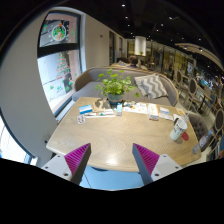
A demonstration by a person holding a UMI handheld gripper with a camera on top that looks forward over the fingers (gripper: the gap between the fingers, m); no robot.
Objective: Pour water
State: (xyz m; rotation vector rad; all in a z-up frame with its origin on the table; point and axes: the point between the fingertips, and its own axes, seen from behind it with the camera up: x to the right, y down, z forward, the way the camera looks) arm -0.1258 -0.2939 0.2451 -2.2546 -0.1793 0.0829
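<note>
gripper view looks out over a wooden table (115, 140), and the likely task thing, a white upright bottle (179, 128) near the table's far right end, sits beyond the right finger and off to that side. its long axis looks vertical, though it is small and i cannot say for sure that it is a bottle and not a cup or jug. the gripper (112, 160) hangs well short of it, fingers spread wide, magenta pads (76, 157) facing each other with nothing between them. so the coming move, as i read it, is a reach forward and to the right before any closing. no clear receiving vessel shows; something small stands just beside the bottle but is too blurred to name. further out, a potted plant (116, 88) stands at the table's far middle, papers (98, 112) scattered around it. behind that a grey sofa (150, 88) with a striped cushion, and a window (58, 55) to the left. the table's right end is partly cut off.
</note>
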